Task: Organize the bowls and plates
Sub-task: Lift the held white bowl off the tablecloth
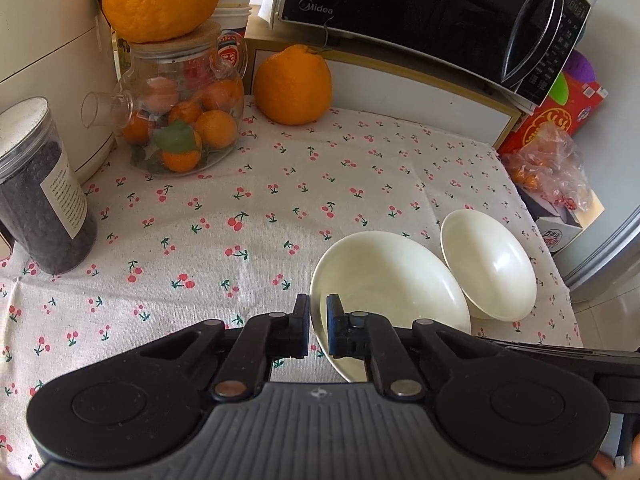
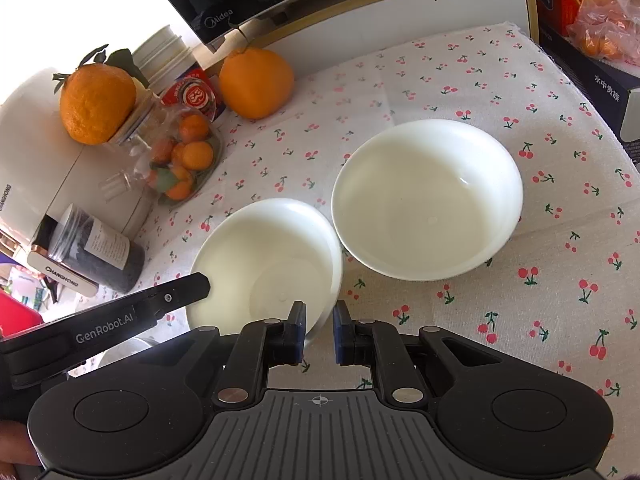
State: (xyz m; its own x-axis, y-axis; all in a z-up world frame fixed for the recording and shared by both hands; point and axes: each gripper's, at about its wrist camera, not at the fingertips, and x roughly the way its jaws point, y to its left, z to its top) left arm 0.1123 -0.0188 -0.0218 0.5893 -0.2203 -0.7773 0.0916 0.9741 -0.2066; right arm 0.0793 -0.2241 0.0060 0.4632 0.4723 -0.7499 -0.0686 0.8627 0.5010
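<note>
Both black grippers' jaws, seemingly, pinch the glossy round plate's point(image 2: 264, 248) thin rim.

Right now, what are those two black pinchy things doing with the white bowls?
A person holds a gripper in each hand. The left gripper and the right gripper are both pinched shut on the rim of the nearer white bowl, each at a different spot. The other white bowl sits untouched beside it on the cherry-print cloth. The bowls are not stacked yet.
</note>
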